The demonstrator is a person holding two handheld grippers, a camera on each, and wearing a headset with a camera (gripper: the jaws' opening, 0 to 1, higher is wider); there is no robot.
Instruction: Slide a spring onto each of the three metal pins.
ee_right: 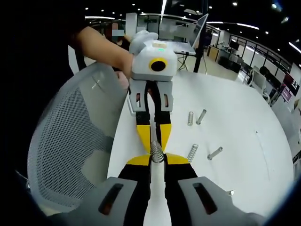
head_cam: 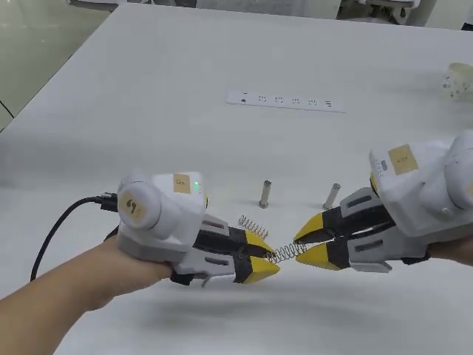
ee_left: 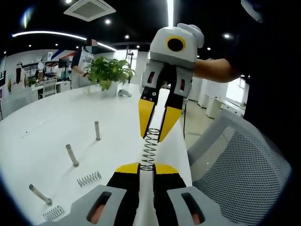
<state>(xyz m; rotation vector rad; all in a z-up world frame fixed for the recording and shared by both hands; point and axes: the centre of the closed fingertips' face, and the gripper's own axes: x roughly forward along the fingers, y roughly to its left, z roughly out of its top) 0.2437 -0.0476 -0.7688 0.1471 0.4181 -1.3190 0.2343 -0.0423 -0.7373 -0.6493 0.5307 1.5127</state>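
Workbench (head_cam: 148, 96), left hand-held gripper (head_cam: 272, 255) and right hand-held gripper (head_cam: 298, 248) both clamped on spring (ee_left: 149, 148), three pins (ee_left: 72, 154) nearby

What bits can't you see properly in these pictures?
- Head view: both ends of the held spring are hidden inside the jaws of the left gripper and the right gripper.
- Head view: the markings on the power strip are too small to read.
- Head view: a pale object is cut off by the right edge; I cannot tell what it is.

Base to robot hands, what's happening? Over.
Left gripper, right gripper both shut on one spring, held between them. Three pins bare. Nothing in the way.
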